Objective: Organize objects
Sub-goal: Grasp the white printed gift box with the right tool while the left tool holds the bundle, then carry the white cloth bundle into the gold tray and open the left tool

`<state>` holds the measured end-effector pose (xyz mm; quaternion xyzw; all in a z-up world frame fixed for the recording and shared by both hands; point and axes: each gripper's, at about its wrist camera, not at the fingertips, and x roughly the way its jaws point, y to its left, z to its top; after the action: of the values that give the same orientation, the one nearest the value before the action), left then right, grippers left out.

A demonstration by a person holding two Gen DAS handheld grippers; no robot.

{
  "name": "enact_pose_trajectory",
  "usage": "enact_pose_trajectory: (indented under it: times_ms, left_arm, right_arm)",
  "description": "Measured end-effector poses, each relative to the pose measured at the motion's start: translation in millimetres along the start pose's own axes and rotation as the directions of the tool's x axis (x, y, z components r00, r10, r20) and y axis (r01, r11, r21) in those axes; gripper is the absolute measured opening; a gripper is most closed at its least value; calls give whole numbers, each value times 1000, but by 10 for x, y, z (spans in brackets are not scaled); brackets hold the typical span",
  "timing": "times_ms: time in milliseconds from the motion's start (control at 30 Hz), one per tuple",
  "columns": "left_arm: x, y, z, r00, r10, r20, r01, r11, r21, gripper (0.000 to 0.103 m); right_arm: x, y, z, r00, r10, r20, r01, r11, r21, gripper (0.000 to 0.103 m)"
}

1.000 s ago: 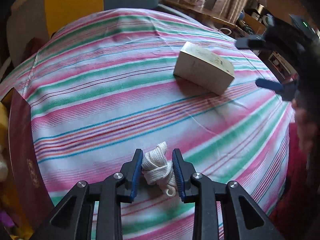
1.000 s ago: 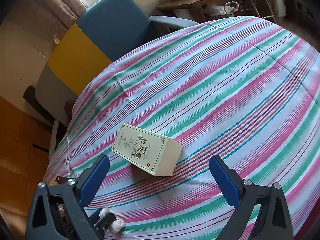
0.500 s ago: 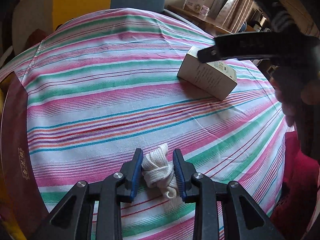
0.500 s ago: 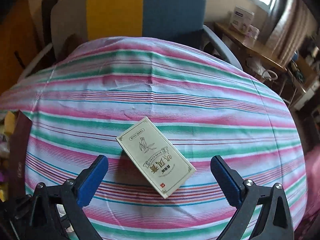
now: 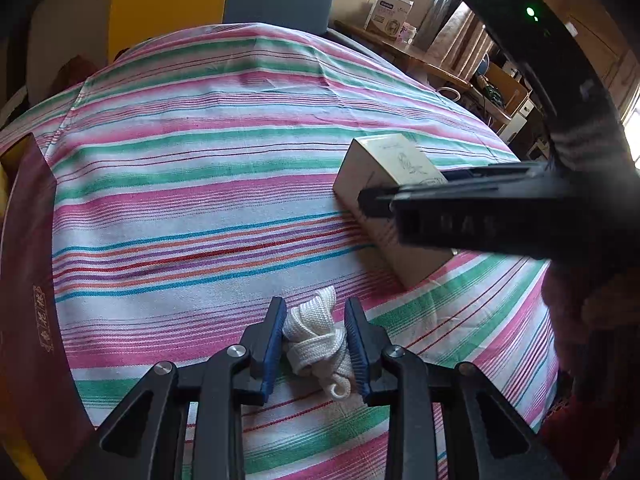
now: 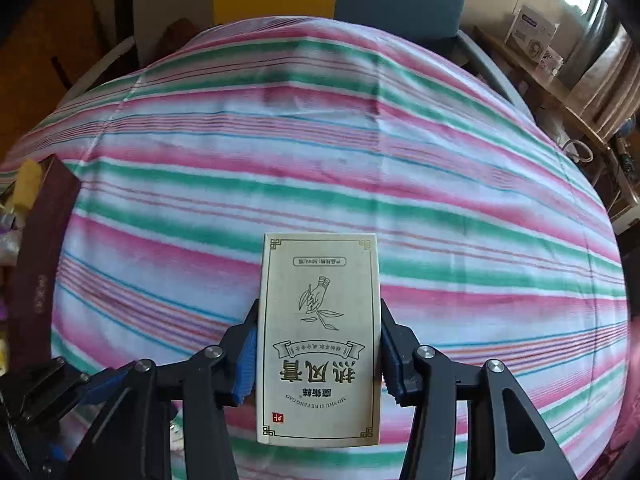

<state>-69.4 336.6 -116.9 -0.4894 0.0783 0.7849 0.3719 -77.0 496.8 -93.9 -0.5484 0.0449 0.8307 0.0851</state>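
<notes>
Your left gripper [image 5: 315,344] has black plastic linkage arms with round silver screws at the joints and ribbed blue pads [image 5: 273,340] on the fingers. Your right gripper [image 6: 318,354] is built the same: black arms, silver screw heads, blue pads [image 6: 246,364]. Seen beyond the left gripper, its black body carries raised letters and a small green light above them.

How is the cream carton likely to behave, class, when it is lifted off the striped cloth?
The cream carton looks like thin card, so probably light and easily dented. Its flat faces suggest it will not roll. The right claw is closing on its long sides, so it should lift level, though smooth card may slip.
</notes>
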Motion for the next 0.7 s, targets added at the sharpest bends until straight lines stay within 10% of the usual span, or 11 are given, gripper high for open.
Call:
enact_pose_trajectory:
  times_ms: [700]
  left_arm:
    - [-1034, 99, -386, 983, 74, 169, -73, 997, -15, 28]
  right_arm:
    - [146, -34, -55, 1000, 0, 10, -1, 1000, 15, 51]
